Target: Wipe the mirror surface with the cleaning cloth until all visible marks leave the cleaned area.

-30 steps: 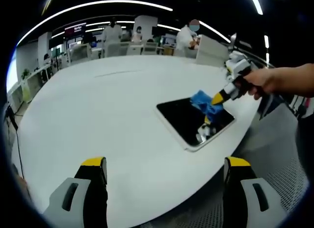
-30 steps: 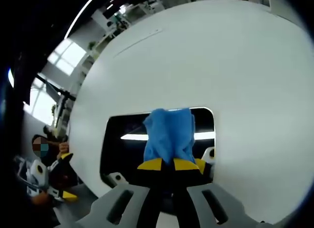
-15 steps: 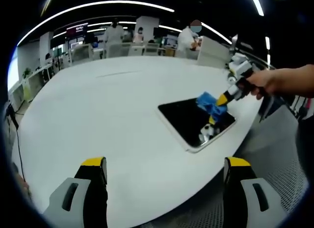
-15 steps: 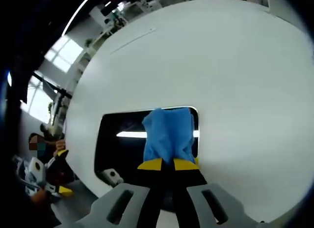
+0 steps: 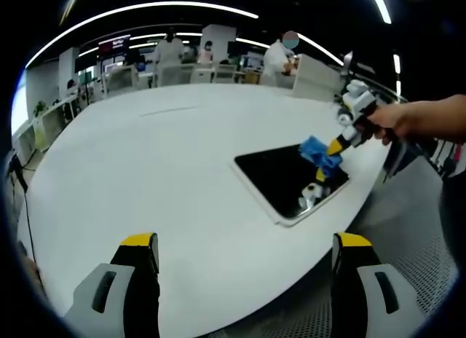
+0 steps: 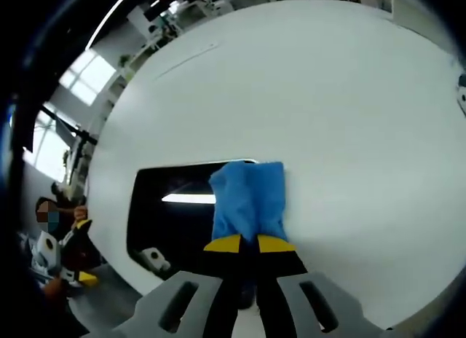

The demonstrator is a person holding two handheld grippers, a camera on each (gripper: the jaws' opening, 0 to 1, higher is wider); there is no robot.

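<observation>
A dark rectangular mirror (image 5: 287, 180) (image 6: 175, 214) with a white rim lies flat on the white table, near its right edge. My right gripper (image 6: 249, 243) (image 5: 335, 150) is shut on a blue cleaning cloth (image 6: 249, 198) (image 5: 315, 150), pressing it over the mirror's far right corner. A person's hand (image 5: 397, 121) holds that gripper. My left gripper (image 5: 244, 243) hangs open over the table's near edge, well short of the mirror, with nothing between its yellow-tipped fingers (image 5: 138, 245).
The round white table (image 5: 160, 163) stretches far to the left and back. Desks, chairs and standing people (image 5: 280, 54) fill the room behind it. Grey floor (image 5: 415, 229) lies past the table's right edge.
The right gripper has slid the blue cloth across the mirror toward its far right corner. The left gripper has held still.
</observation>
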